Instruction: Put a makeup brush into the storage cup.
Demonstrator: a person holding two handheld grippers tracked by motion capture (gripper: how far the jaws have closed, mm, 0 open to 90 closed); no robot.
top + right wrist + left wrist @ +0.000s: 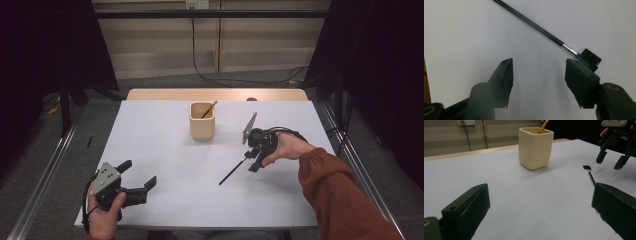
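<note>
The white desk (165, 195) carries a cream cup (202, 121) at its middle, already holding one stick, which suggests tools get gathered there. The left claw (140, 175) rests wide open and empty at the near edge, while the right claw (537, 80), half open and gripping nothing, stands over the thin black brush (544, 31) lying flat to the cup's right, its bristle head just beside one jaw, probably for a pickup.

no readable text, labels, brands, numbers, signs

Table (165, 200): cup (202, 121) toward the far edge, near the middle, with a stick (209, 109) standing tilted inside it. Brush (236, 170) lying flat to the right of the cup and nearer the person. Right gripper (256, 155) over the brush's head end; left gripper (137, 176) at the near left corner.
</note>
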